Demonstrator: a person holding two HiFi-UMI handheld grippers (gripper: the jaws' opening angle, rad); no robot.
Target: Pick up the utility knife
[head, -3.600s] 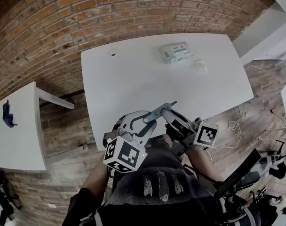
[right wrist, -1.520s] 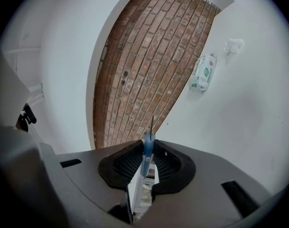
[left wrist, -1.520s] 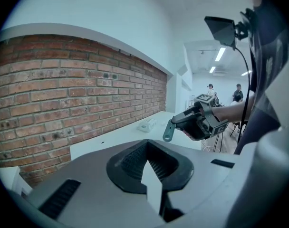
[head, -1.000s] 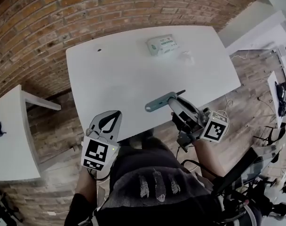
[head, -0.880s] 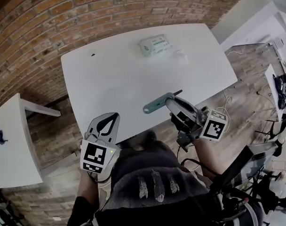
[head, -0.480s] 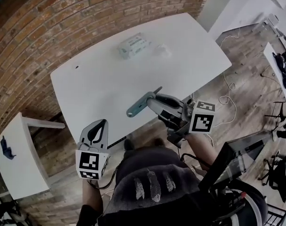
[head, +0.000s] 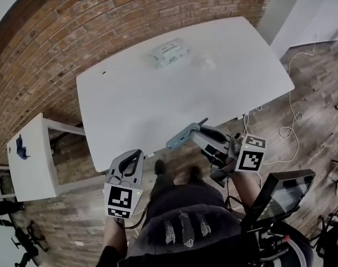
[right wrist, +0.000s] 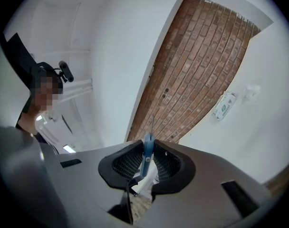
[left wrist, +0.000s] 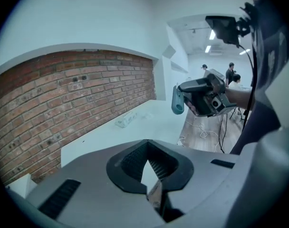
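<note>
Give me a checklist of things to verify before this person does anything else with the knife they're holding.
1. Utility knife clamped in the right gripper: ok, the jaws are closed on its handle.
2. Knife lifted off the white table: ok, it is held in the air by the near edge.
3. Blade pulled in: cannot tell, a thin dark tip pokes out of the far end.
4. Left gripper out of the way: ok, jaws together with nothing between them, and it is apart from the knife.
5. Packet on the table clear of both grippers: ok, it lies near the brick wall side.
</note>
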